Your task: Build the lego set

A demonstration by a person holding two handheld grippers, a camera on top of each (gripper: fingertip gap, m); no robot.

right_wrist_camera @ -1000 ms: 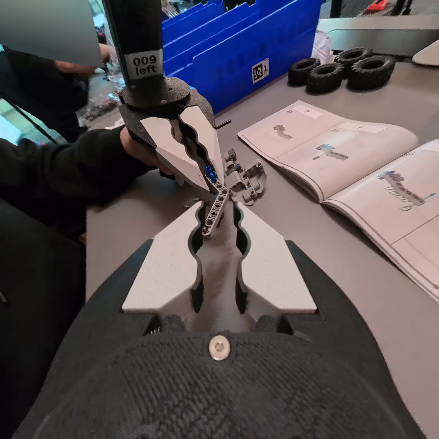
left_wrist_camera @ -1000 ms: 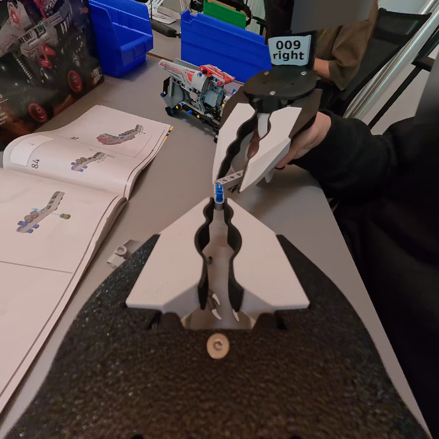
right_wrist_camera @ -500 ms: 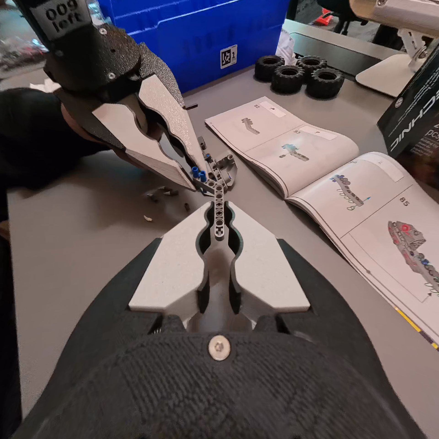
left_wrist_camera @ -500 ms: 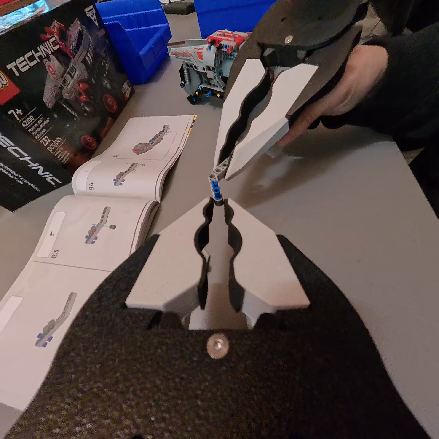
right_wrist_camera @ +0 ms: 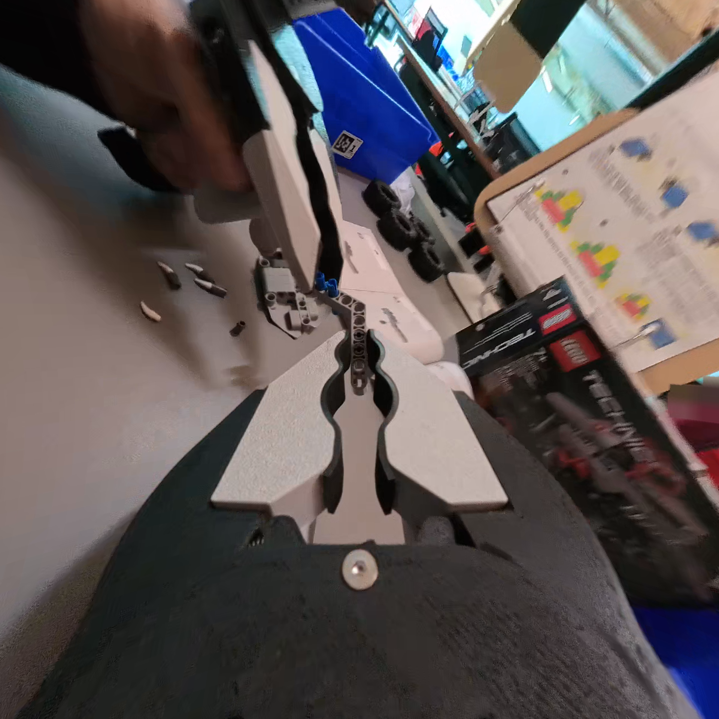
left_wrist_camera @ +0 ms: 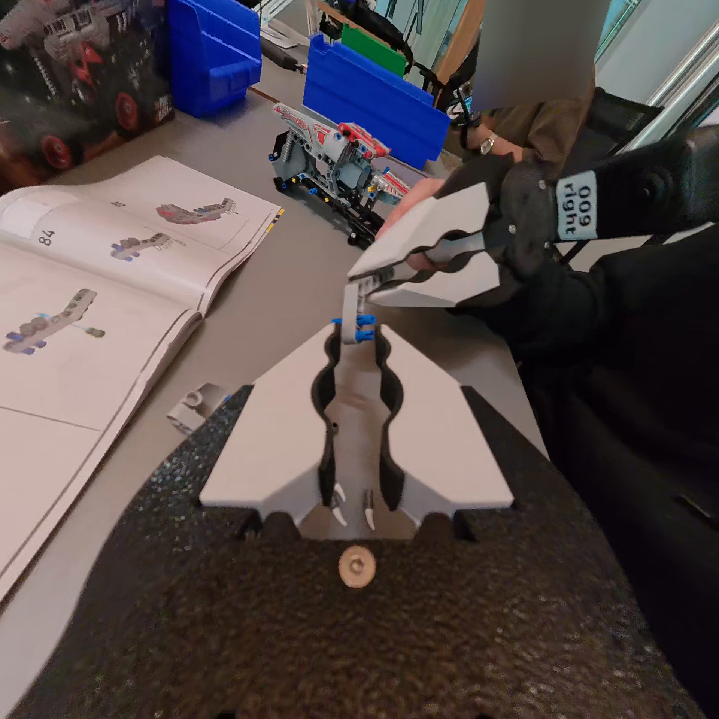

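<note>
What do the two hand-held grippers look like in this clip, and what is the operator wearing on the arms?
Both match: the left hand-held gripper and right hand-held gripper have pale grey wedge-shaped fingers with wavy black inner pads on a speckled black body with a central screw. The right one carries a pale label. Sleeves are black.

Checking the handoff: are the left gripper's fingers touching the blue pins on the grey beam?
Cannot tell. In the left wrist view the left gripper brackets the blue pins on the grey beam, but no contact or gap shows plainly.
</note>
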